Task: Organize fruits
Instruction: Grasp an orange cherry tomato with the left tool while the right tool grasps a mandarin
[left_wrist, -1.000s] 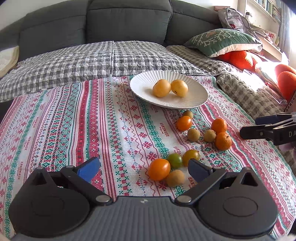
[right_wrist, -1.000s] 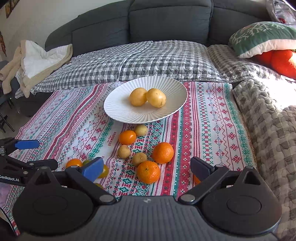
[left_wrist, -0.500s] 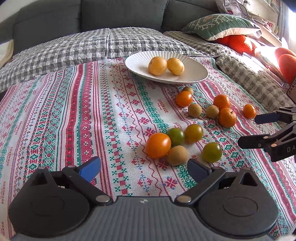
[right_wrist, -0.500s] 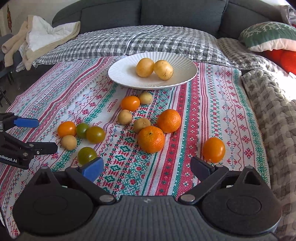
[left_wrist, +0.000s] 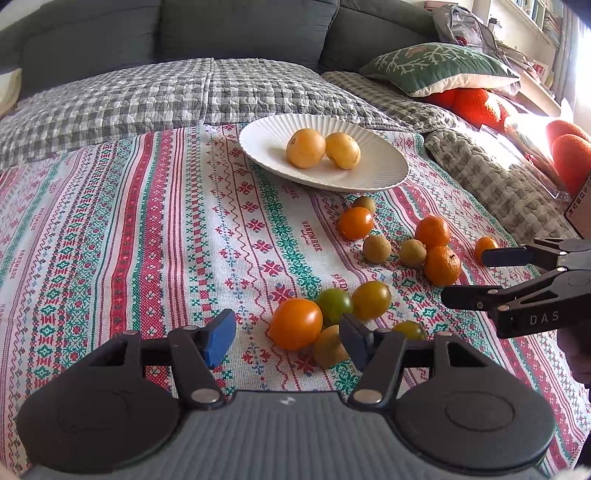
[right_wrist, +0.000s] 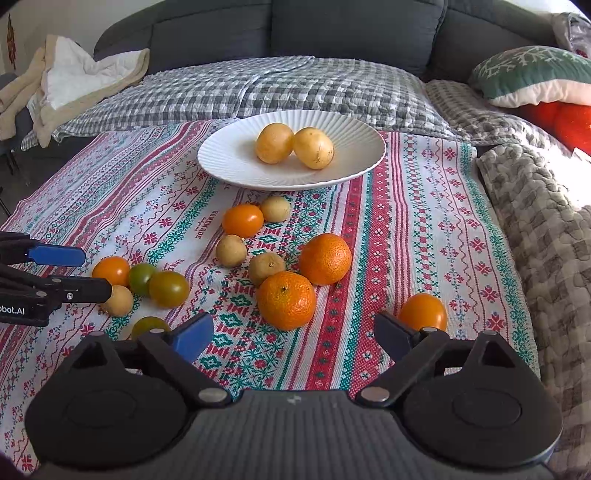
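A white ribbed plate (left_wrist: 369, 182) (right_wrist: 229, 162) at the back of the patterned cloth holds two yellow fruits (left_wrist: 306, 147) (right_wrist: 275, 143). Loose fruit lies in front of it: an orange tomato (left_wrist: 295, 324) (right_wrist: 111, 270), green tomatoes (left_wrist: 334, 304) (right_wrist: 168, 288), small brown fruits (left_wrist: 376, 248) (right_wrist: 231, 250), two mandarins (left_wrist: 442, 266) (right_wrist: 286, 300) and a lone orange tomato (right_wrist: 423, 312). My left gripper (left_wrist: 288, 338) is open and empty, just short of the near orange tomato. My right gripper (right_wrist: 293, 338) is open and empty, just in front of the nearer mandarin.
The cloth (left_wrist: 147, 240) lies on a table in front of a grey sofa with a checked quilt (right_wrist: 295, 85). A green cushion (left_wrist: 436, 66) and orange plush shapes (left_wrist: 476, 105) lie at the right. A folded blanket (right_wrist: 74, 77) lies at the far left.
Both grippers have moved forward and lower towards the loose fruit. The left gripper's jaws have narrowed somewhat. No fruit has moved.
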